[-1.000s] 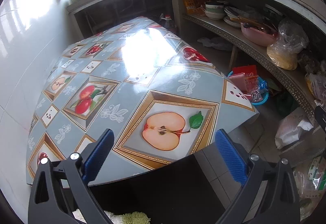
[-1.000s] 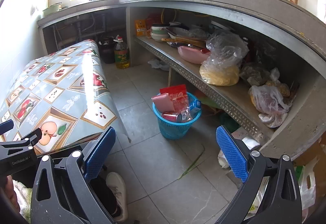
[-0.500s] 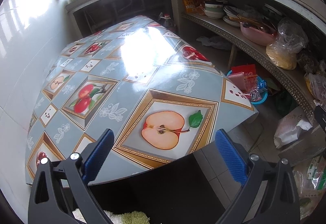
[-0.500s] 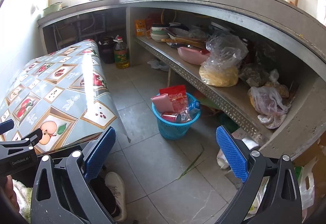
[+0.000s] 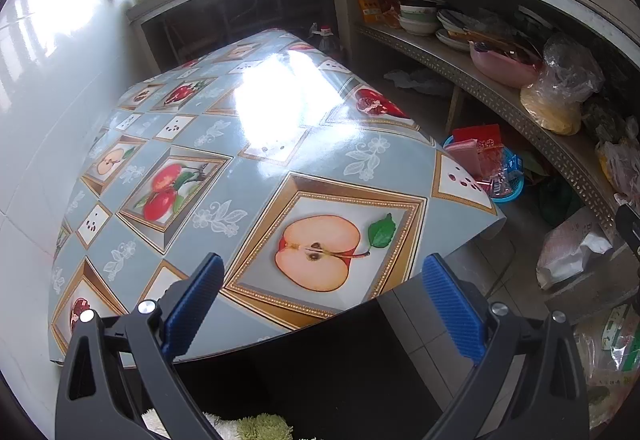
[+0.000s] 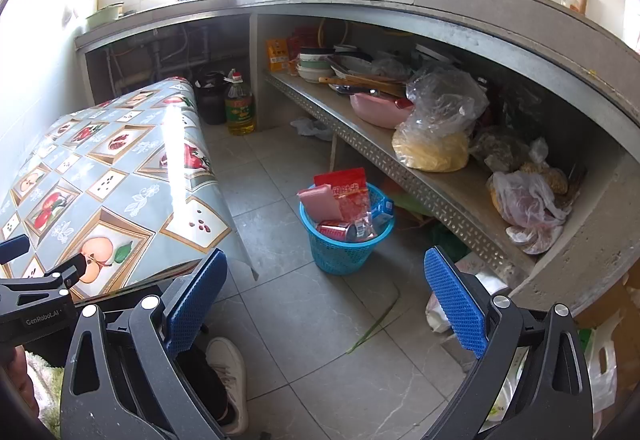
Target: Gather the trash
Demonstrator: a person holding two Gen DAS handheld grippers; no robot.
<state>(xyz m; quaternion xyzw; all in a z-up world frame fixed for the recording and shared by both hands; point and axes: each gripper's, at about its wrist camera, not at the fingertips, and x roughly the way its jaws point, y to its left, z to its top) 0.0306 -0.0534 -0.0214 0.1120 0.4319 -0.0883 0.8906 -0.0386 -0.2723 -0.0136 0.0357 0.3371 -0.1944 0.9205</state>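
While held over the near edge of the worktop [image 5: 280, 144], left gripper [image 5: 324, 304] with blue ribbed fingers [image 5: 192, 300] spread wide, nothing between them. Worktop draped in glossy oilcloth: grey-blue diamonds, gold-framed halved apple [image 5: 318, 252], pomegranates, seeds. Right gripper [image 6: 326, 300] likewise agape, blue textured fingers [image 6: 454, 304] apart and empty, above grey marbled floor tiles [image 6: 320, 320]. Blue plastic mesh basket [image 6: 344, 248], round and tapering, on the floor just right of the worktop, crammed with trash: red printed wrapper [image 6: 342, 182], flat pink packet [image 6: 320, 202], crushed red can [image 6: 334, 230], blue carton [image 6: 382, 210]. Behind the basket, perforated metal shelf [image 6: 400, 164] bearing a pink basin [image 6: 378, 112] and a crinkled clear bag of yellow grain [image 6: 434, 136]. Thin green stalk [image 6: 374, 324] lying on tiles near the basket.
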